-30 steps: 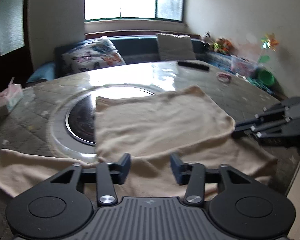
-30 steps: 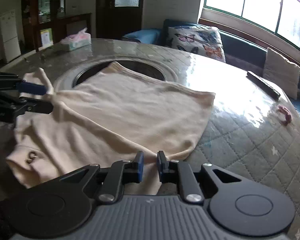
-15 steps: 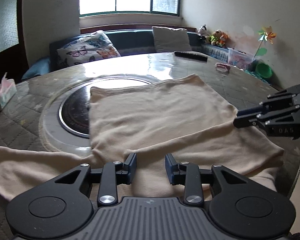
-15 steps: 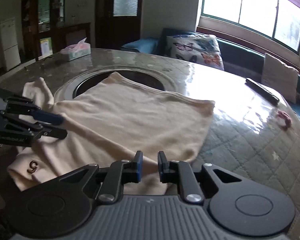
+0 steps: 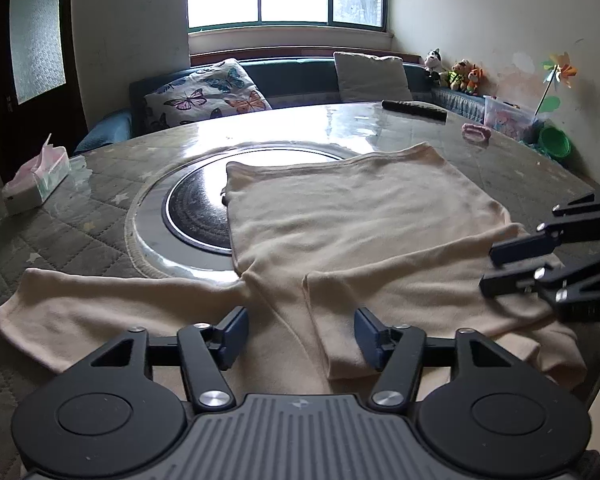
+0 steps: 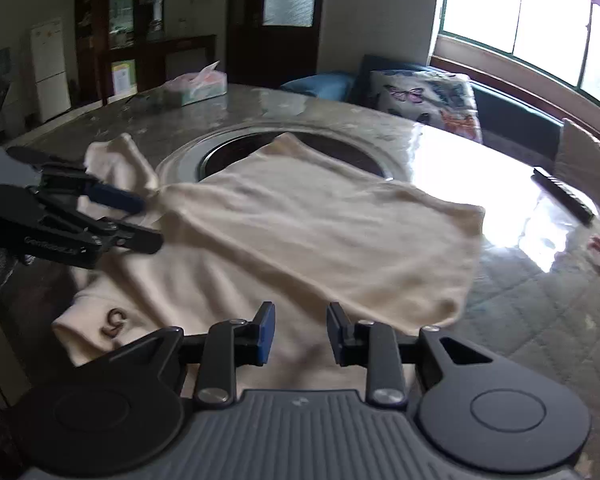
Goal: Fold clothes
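A cream long-sleeved top lies flat on the round table, its body towards the window; it also shows in the right wrist view. One sleeve stretches out to the left. The other sleeve is folded across the near part of the top. My left gripper is open and empty just above the near part of the top. My right gripper is open and empty above the top's near edge. Each gripper shows in the other's view, the right one and the left one.
The table has a round glass turntable under the top. On it are a tissue box, a dark remote and a pink hair tie. A sofa with cushions stands behind the table.
Both grippers were closed or nearly closed and have opened. The right sleeve now lies folded across the top. Both grippers have drawn back a little.
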